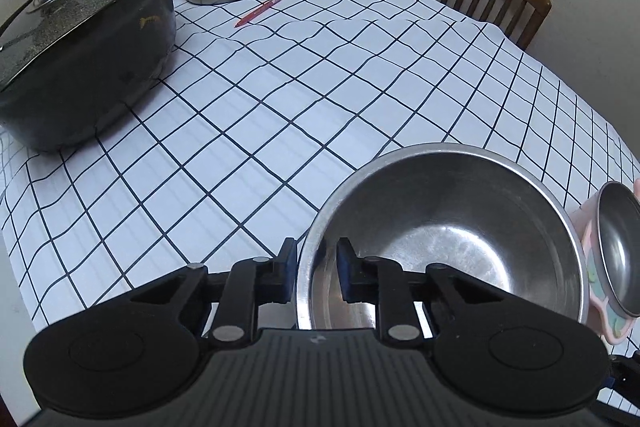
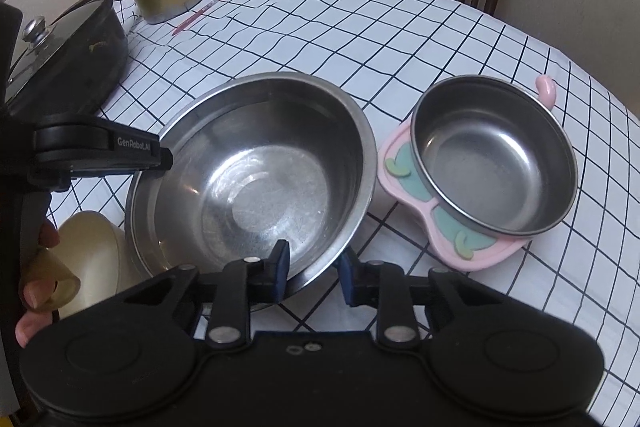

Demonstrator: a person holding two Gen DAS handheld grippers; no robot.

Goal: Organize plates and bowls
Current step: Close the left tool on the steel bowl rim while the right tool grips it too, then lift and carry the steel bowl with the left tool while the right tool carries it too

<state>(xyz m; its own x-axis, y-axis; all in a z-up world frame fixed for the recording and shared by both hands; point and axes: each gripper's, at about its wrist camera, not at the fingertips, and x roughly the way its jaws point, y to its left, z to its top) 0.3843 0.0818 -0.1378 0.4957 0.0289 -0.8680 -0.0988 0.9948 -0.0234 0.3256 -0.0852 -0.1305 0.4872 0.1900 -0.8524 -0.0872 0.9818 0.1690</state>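
The large bowl (image 2: 256, 171) stands on the bench (image 1: 280, 115), its near rim straddled by both claws: one finger inside, one outside. The left claw (image 1: 316, 267) is set on the rim's left side, the right claw (image 2: 314, 269) on the near right side. Both are narrowed about the rim; firm pad contact cannot be confirmed. The small bowl (image 2: 494, 155), on its pink tray (image 2: 404, 163), lies just right of the large bowl, nearer the right claw. It is shown whole only in the right view; the left view clips it.
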